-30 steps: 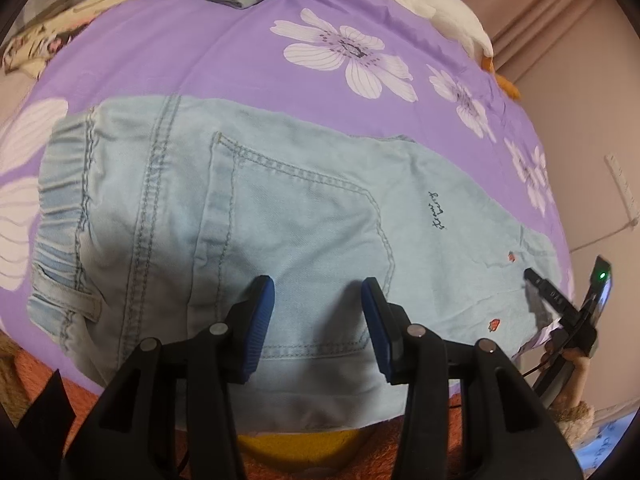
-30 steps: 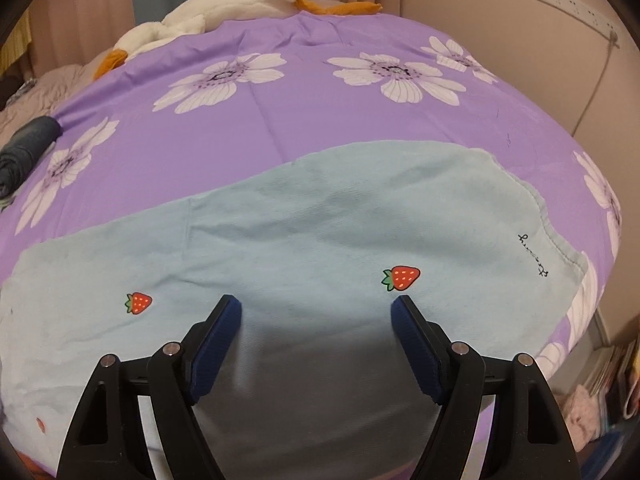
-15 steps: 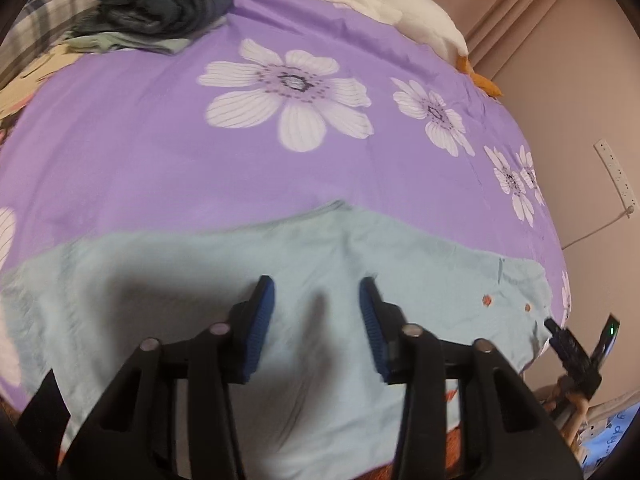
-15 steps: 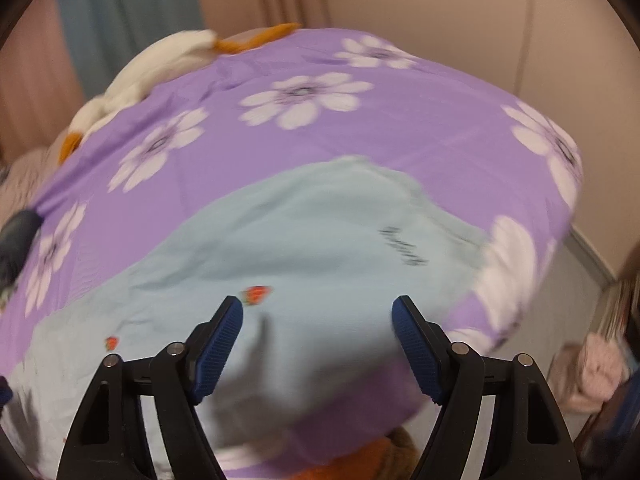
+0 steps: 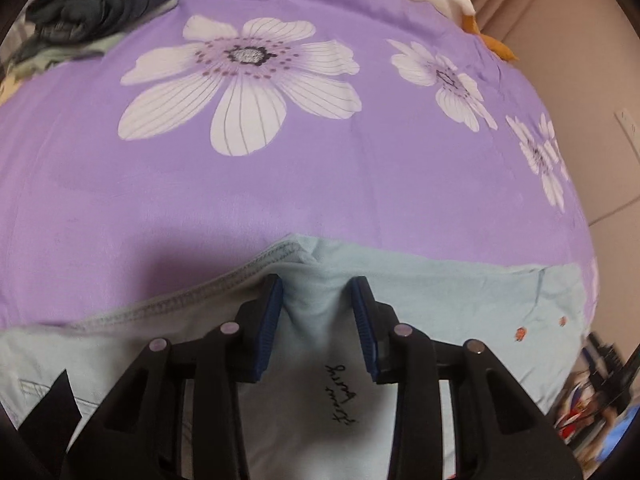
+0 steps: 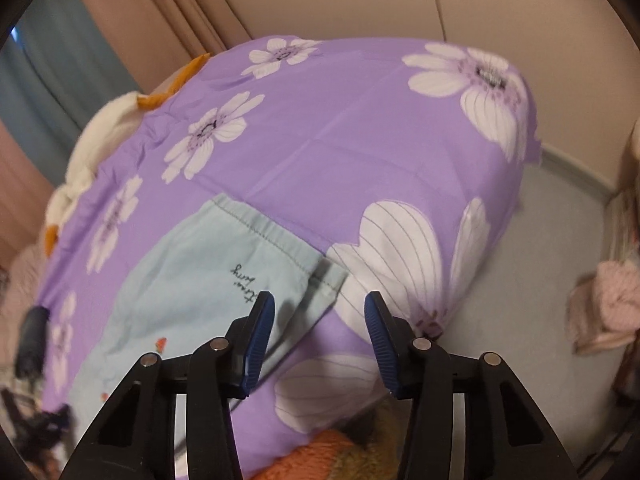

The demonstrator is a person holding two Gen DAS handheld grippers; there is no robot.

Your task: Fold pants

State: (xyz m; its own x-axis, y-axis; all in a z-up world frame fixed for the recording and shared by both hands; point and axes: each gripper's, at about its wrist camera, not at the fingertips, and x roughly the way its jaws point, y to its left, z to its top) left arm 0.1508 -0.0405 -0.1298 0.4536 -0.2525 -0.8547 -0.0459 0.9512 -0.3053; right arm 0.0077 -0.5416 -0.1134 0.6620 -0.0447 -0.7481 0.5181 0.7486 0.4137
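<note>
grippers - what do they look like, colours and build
Both match: the left gripper and right gripper have matte black plastic linkage arms with triangular cutouts, round silver pivot pins, and dark blue ribbed pads on the fingertips. No cables or sleeves show.

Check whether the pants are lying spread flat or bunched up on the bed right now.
Mostly spread flat on the bed, but the pants are puckered into a raised ridge between the left gripper fingers near the stitched edge.

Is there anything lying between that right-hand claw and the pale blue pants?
Nothing visible. The right gripper hangs open just off the hem corner of the pants, with only the purple bedspread beneath the gap. The plush toy lies far off.
</note>
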